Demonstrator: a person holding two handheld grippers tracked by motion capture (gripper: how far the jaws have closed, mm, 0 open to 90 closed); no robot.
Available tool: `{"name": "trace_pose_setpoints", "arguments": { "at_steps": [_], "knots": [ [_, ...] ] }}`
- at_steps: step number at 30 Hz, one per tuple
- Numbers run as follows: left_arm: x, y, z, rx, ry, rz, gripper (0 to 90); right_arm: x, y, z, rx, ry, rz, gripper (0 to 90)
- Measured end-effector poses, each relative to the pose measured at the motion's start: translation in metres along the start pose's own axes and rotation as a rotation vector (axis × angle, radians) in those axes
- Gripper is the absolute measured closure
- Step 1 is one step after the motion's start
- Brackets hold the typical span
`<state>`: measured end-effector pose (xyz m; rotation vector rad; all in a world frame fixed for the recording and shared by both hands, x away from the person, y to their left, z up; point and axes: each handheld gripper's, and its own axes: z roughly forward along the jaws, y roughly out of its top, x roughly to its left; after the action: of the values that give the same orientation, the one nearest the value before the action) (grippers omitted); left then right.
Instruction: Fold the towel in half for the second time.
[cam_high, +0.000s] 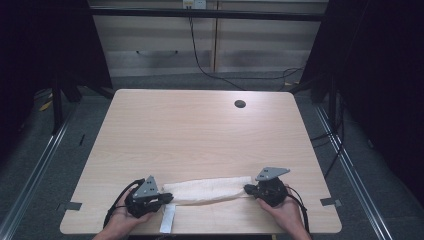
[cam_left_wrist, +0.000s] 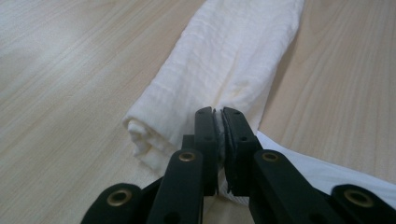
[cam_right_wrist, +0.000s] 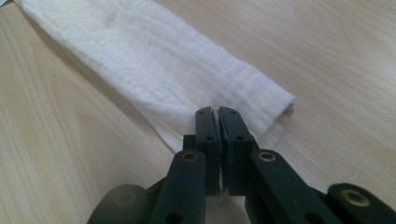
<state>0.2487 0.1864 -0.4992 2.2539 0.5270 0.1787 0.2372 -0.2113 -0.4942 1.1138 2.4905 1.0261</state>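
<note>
Tabletop (cam_high: 200, 135); jaws pinching towel (cam_high: 207, 190) ends.

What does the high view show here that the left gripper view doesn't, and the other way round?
High view alone: both hands, the right tongs at the cloth's other end, the whole table with its round hole, and a white strip by the near edge. Left gripper view alone: the left tongs shut on a thin edge of the cloth, and its rolled, layered end. Both: cloth, left tongs, wooden tabletop.
</note>
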Motion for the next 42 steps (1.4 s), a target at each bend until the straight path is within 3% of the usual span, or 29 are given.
{"name": "trace_pose_setpoints", "arguments": {
  "at_steps": [7, 9, 11, 14, 25, 30, 34, 38, 39, 42],
  "knots": [
    [0.008, 0.003, 0.004, -0.008, 0.024, -0.018, 85.3, -0.001, 0.001, 0.002, -0.007, 0.002, 0.022, 87.7],
    [0.018, 0.005, 0.008, -0.016, 0.03, -0.041, 85.3, -0.002, 0.003, 0.004, -0.002, -0.007, 0.018, 87.7],
    [0.029, 0.007, 0.012, -0.039, 0.036, -0.093, 85.3, -0.005, 0.005, 0.006, -0.009, -0.001, 0.023, 87.6],
    [0.036, 0.009, 0.015, -0.048, 0.045, -0.115, 85.3, -0.01, 0.008, 0.01, -0.022, 0.007, 0.038, 87.7],
    [0.051, 0.008, 0.018, -0.072, 0.053, -0.174, 85.3, -0.021, 0.023, 0.025, -0.028, -0.037, 0.077, 87.6],
    [0.06, 0.014, 0.022, -0.062, 0.095, -0.182, 85.1, -0.026, 0.031, 0.034, -0.044, -0.053, 0.098, 87.5],
    [0.064, 0.015, 0.023, -0.064, 0.101, -0.193, 84.9, -0.025, 0.031, 0.035, -0.047, -0.059, 0.096, 87.2],
    [0.063, 0.014, 0.021, -0.069, 0.094, -0.194, 81.0, -0.025, 0.03, 0.034, -0.053, -0.051, 0.087, 83.9],
    [0.062, 0.014, 0.019, -0.074, 0.092, -0.202, 73.1, -0.025, 0.028, 0.031, -0.072, -0.024, 0.102, 78.2],
    [0.062, 0.014, 0.013, -0.081, 0.076, -0.206, 69.0, -0.023, 0.027, 0.025, -0.093, -0.011, 0.104, 74.9]
  ]
}}
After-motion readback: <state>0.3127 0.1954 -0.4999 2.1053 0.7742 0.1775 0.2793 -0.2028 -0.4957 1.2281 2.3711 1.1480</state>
